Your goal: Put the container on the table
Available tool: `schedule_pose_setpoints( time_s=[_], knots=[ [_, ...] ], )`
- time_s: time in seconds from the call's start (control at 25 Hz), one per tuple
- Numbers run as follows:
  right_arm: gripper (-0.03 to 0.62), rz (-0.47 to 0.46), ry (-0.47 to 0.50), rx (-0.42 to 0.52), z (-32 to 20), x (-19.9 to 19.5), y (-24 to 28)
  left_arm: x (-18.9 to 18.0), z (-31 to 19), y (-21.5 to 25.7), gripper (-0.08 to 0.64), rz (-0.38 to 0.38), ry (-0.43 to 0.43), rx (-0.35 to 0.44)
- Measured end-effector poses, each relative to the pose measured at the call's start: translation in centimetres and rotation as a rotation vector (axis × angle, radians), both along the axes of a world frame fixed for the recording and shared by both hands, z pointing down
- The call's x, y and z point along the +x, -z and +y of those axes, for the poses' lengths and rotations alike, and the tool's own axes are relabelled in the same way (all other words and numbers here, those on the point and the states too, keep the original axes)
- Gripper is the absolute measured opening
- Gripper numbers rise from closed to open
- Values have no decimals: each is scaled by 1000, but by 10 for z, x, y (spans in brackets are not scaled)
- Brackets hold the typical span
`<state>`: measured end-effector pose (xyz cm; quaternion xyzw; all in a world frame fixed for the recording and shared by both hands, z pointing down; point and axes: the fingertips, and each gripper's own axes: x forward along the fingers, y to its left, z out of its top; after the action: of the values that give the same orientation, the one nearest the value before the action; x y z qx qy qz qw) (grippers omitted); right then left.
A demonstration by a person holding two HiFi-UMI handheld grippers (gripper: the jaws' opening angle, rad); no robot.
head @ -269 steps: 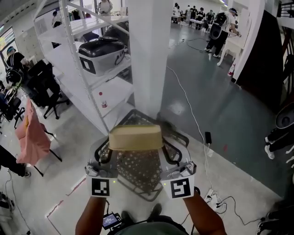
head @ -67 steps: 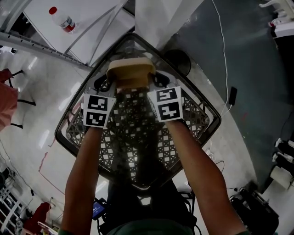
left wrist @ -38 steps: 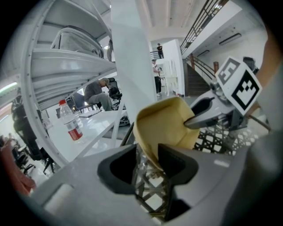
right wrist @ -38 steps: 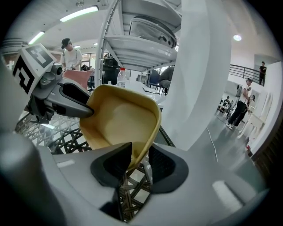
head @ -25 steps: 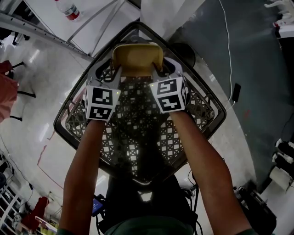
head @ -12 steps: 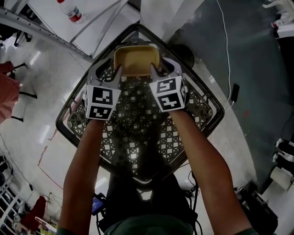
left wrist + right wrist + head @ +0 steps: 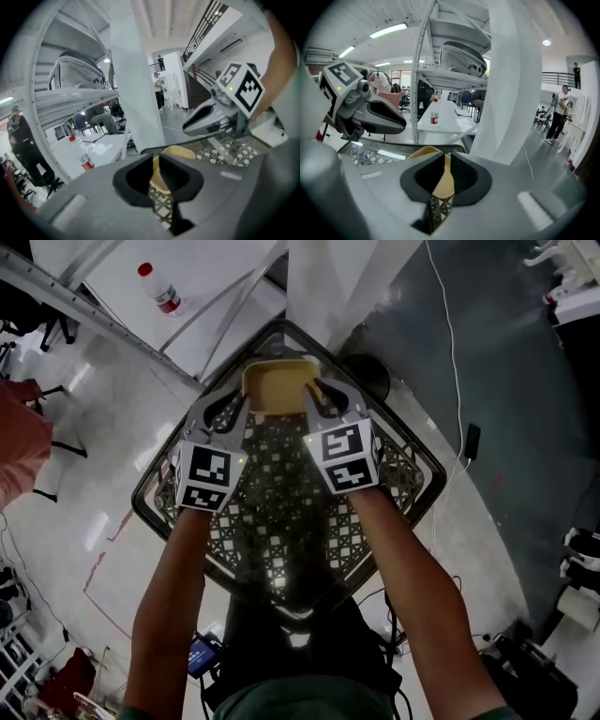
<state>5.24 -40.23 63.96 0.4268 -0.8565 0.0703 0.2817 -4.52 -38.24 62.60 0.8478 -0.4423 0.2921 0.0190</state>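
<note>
Seen from above, a red-capped bottle (image 7: 167, 300) stands on a white shelf (image 7: 103, 263) at upper left. Below it, 2 forearms reach over a black mesh basket (image 7: 427, 470). The left gripper (image 7: 239, 407) has just been closing its jaws, which are now narrow and pinch the left wall of a tan container (image 7: 279, 385) (its own view shows the rim between the pads). The container is held over the basket's far corner, between both grippers. The right gripper (image 7: 317, 401) has likewise just been closing and pinches the right wall. At right, a cable (image 7: 453, 343) trails over grey floor.
</note>
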Motion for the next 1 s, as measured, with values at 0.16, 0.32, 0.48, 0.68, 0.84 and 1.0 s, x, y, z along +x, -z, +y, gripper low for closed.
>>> schedule_pose_setpoints(
  time_s=[0.16,0.32,0.48,0.68,0.84,1.0],
  knots=[
    [5,-47,74,48,27,-12,51,0,16,44,2,16,-58,37],
    [3,-97,90,124,66,-12,108,-9,35,97,2,22,-95,98],
    [3,-130,102,212,108,-12,176,-17,68,160,2,46,-132,166],
    [3,-151,159,307,152,-13,267,-18,107,248,2,75,-219,292],
    [3,-161,153,351,178,-5,324,-26,143,299,2,44,-275,322],
    [3,-221,93,415,194,8,378,-36,169,340,2,85,-260,334]
  ],
)
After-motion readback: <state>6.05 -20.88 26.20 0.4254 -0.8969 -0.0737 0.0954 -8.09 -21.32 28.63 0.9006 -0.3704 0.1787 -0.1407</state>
